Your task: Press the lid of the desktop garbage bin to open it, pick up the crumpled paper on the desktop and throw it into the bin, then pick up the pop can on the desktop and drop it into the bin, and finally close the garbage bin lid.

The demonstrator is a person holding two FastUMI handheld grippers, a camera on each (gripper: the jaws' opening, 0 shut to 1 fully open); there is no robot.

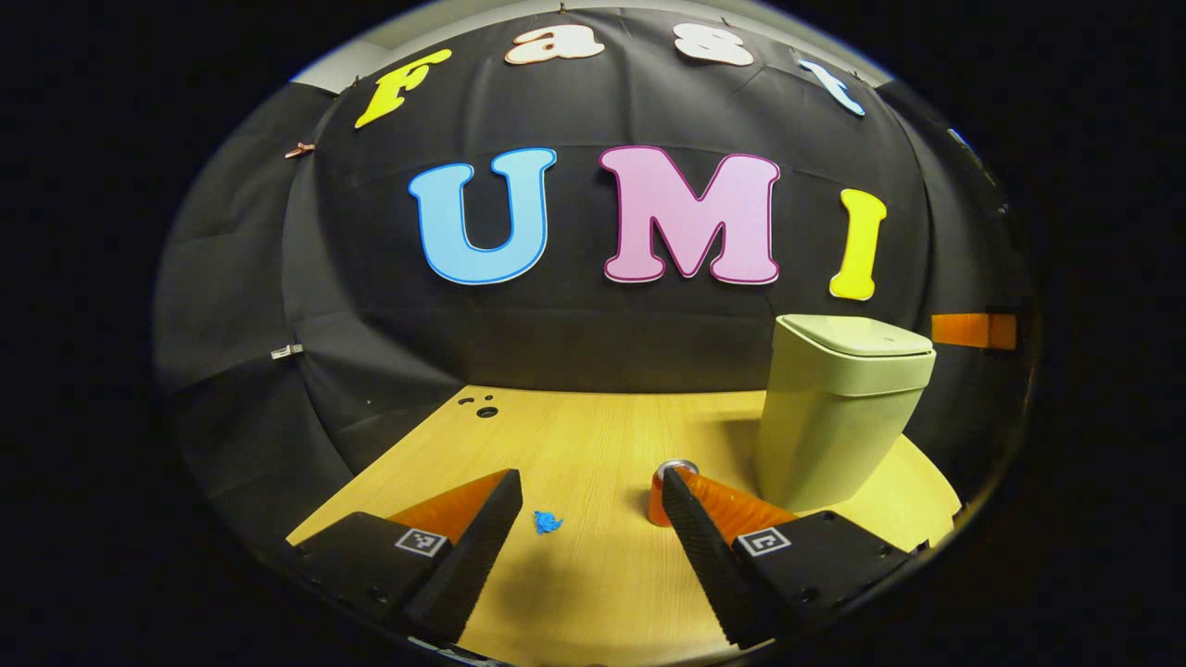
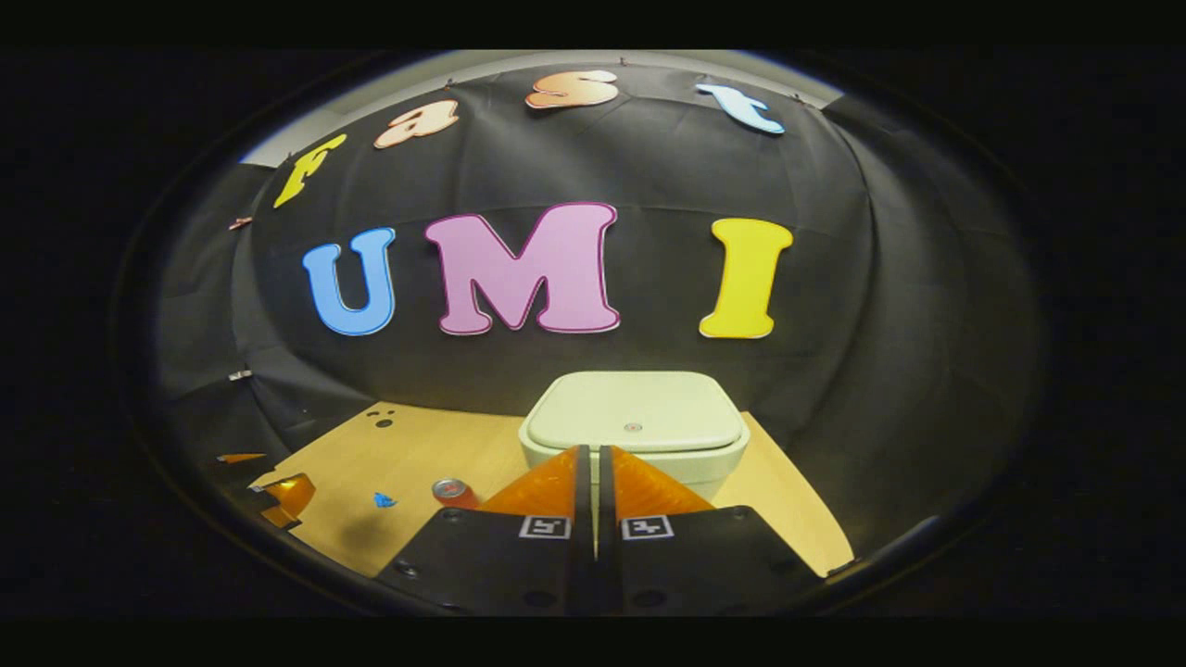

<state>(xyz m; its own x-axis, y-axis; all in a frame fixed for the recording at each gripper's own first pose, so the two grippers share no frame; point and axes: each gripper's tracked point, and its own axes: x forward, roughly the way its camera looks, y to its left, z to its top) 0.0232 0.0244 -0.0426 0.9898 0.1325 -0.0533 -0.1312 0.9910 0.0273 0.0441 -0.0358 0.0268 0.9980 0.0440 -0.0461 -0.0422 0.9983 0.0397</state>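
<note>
In the left gripper view, the left gripper (image 1: 586, 519) hangs low over the wooden table (image 1: 593, 593) with its jaws wide apart and nothing between them. Just beyond its fingers, a small blue scrap, seemingly the crumpled paper (image 1: 548, 522), lies on the table. The pop can (image 1: 669, 491) stands upright a little farther on, partly hidden behind one finger. Past the can, near the back of the table, stands the pale bin (image 1: 839, 417), its lid (image 1: 857, 335) flat down and closed.

In the right gripper view, the right gripper (image 2: 594, 477) has its jaws drawn together on nothing and hovers above the near edge of the bin (image 2: 635, 445). It points at the lid (image 2: 635, 412), which bears a small mark at its middle. Off to one side, the can (image 2: 451, 491) and the paper (image 2: 384, 501) sit on the table (image 2: 435, 454), apart from each other.

By my judgement, nothing of the task is done yet. The lid still needs pressing open, both items need binning, and the lid then needs closing.
</note>
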